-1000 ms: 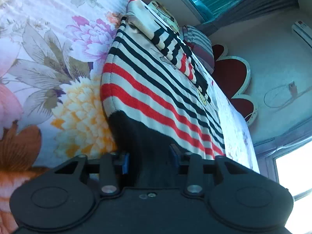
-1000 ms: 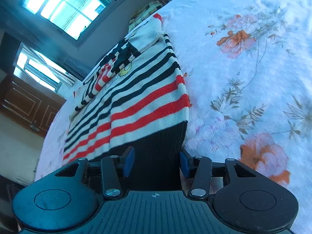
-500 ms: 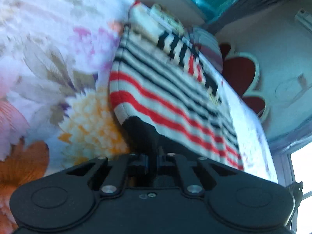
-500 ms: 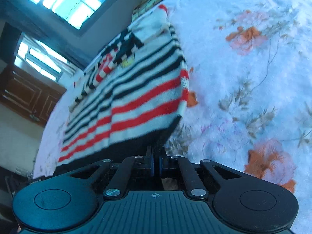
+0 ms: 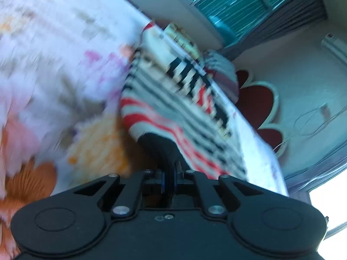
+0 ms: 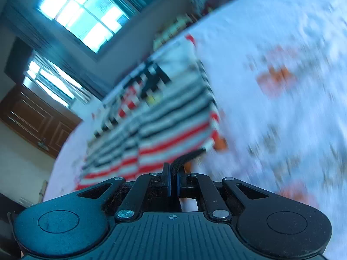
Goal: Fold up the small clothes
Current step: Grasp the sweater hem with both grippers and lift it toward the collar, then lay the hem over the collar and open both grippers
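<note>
A small striped sweater (image 5: 173,112), white with black and red stripes and a black hem, lies on a floral bed sheet (image 5: 54,75). My left gripper (image 5: 170,177) is shut on the black hem at its left corner and holds it raised off the sheet. In the right wrist view the same sweater (image 6: 164,125) stretches away, and my right gripper (image 6: 172,182) is shut on the hem's right corner, also lifted. Both views are blurred by motion. A sleeve lies folded across the far part of the sweater.
The floral sheet (image 6: 282,86) spreads wide to the right of the sweater. A striped pillow (image 5: 223,75) and a red flower-shaped headboard (image 5: 258,99) are at the far end. A window (image 6: 82,15) and a wooden door (image 6: 36,121) lie beyond the bed.
Both grippers went from open around the black hem to shut on it. They have since lifted the hem off the sheet, and the views have tilted upward.
</note>
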